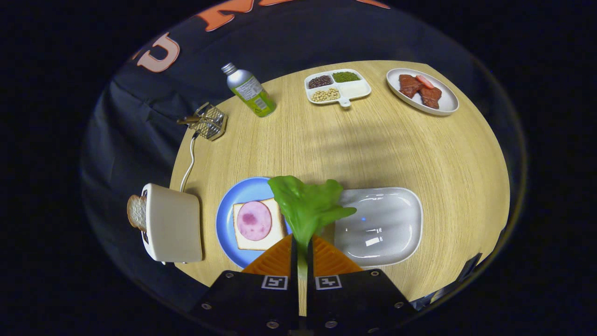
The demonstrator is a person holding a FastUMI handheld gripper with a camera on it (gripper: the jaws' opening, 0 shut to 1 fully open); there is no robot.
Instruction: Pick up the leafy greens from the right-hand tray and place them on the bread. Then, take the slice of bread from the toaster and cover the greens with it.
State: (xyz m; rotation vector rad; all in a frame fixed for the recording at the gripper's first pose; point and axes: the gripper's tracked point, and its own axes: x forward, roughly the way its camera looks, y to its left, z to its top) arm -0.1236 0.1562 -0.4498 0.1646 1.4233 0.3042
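Gripper (302, 245) pinched nearly closed on the stem of the leafy greens (308, 205), both fingers pressing it, leaf standing up and fanning out just ahead of the tips. Held clear above the table (419, 149), over the seam between the blue plate (226, 219) and the grey right-hand tray (387, 224), now bare. On the plate, just to the left of the fingers: bread (275, 228) topped with a round ham slice (254, 220). Further left, toaster (172, 228) with a second slice of bread (136, 212) poking from its slot. Far across the table, well apart: bottle (249, 91), small wire basket (210, 121), divided dish of beans (338, 86), plate of meat (422, 91).

Judged to be mid-carry in the first step: greens lifted, not yet placed. Next move calls for a short shift left to centre over the ham, a gentle descent, then release so the leaf lies flat.
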